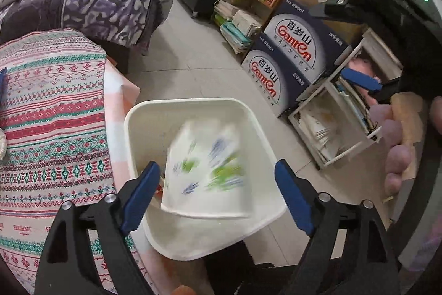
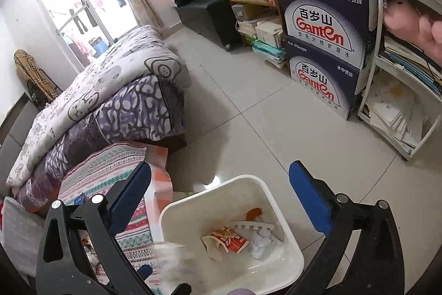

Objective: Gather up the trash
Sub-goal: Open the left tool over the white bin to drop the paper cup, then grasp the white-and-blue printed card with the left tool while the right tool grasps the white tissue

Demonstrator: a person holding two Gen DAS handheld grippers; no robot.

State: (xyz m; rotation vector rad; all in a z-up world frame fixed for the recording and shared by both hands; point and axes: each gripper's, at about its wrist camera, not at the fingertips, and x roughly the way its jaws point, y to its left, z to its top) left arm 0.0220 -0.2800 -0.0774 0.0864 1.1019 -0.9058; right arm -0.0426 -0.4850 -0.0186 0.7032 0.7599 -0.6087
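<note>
Trash [image 1: 205,173], a white packet printed in green and blue, shows as a blur in our left wrist view; it lies between the two blue fingers of our left gripper [image 1: 214,194], touching neither pad, and sits over the open mouth of the white bin [image 1: 193,104]; our left jaws stand wide apart with nothing clamped. Whether the packet rests on the bin's near rim or hangs free above it we cannot tell, for the blur hides its edges. In our right wrist view the same packet appears as a pale smear at the bin's near left corner [image 2: 174,259]; our right gripper [image 2: 221,201] is spread fully, its fingers to either side of the bin and above it, gripping nothing. Inside the bin, on its floor, we see a red and white snack wrapper [image 2: 225,241] near the middle; a crumpled white paper ball [image 2: 261,242] just beside it toward the right wall; an orange scrap [image 2: 254,213] near the far wall. The bin stands on the tiled floor [image 2: 248,107], its left wall close to the edge of the patterned tablecloth [image 1: 52,112]. Our right gripper also shows at the right edge of the left view [image 1: 362,82], held by a hand [image 1: 395,145].
</note>
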